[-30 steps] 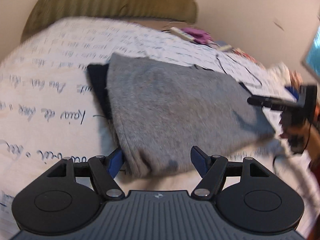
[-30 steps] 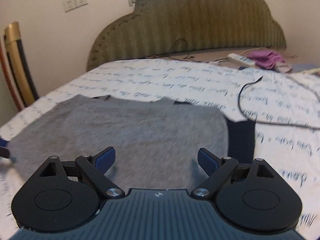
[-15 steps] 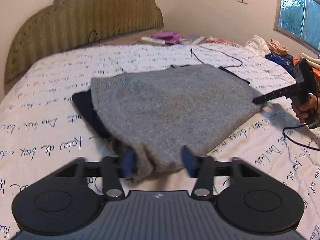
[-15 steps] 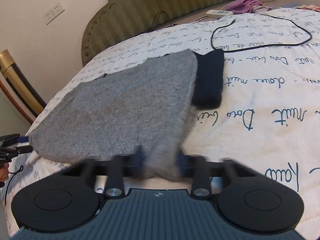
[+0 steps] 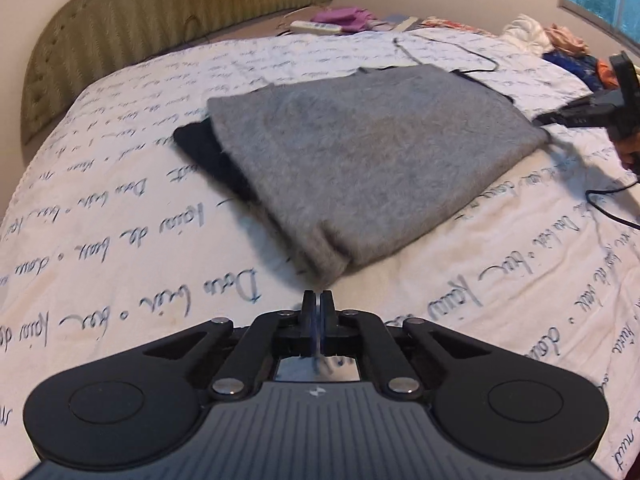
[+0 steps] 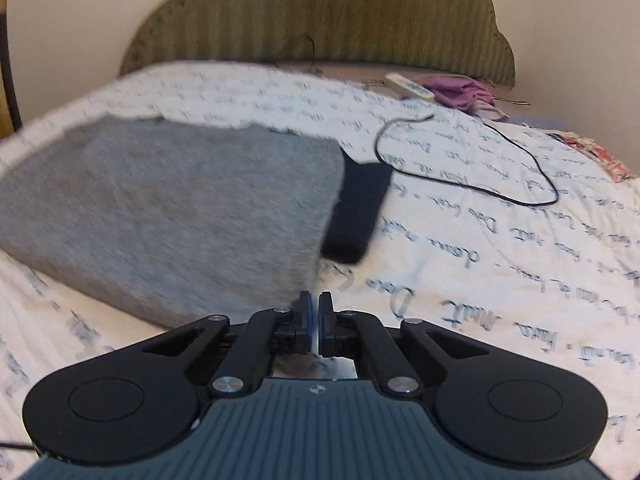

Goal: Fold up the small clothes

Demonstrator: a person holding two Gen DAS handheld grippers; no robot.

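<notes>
A grey knit garment (image 5: 372, 168) lies folded on the bed, with a dark navy piece (image 5: 208, 156) sticking out from under its left side. My left gripper (image 5: 317, 300) is shut, its tips just short of the garment's near corner, holding nothing. In the right wrist view the same grey garment (image 6: 168, 216) lies ahead to the left, with the navy piece (image 6: 356, 216) at its right edge. My right gripper (image 6: 314, 302) is shut and empty at the garment's near corner. The right gripper also shows in the left wrist view (image 5: 600, 108), at the garment's far right corner.
The bed has a white cover (image 5: 120, 240) printed with blue handwriting and a green headboard (image 6: 320, 20). A black cable (image 6: 500, 176) loops across the cover to the right. A remote (image 6: 408, 86) and purple cloth (image 6: 460, 90) lie near the headboard. More clothes (image 5: 560, 40) are piled at far right.
Both grippers were open around the garment's near corners one second ago. They have closed and pulled back, leaving the cloth lying on the bed.
</notes>
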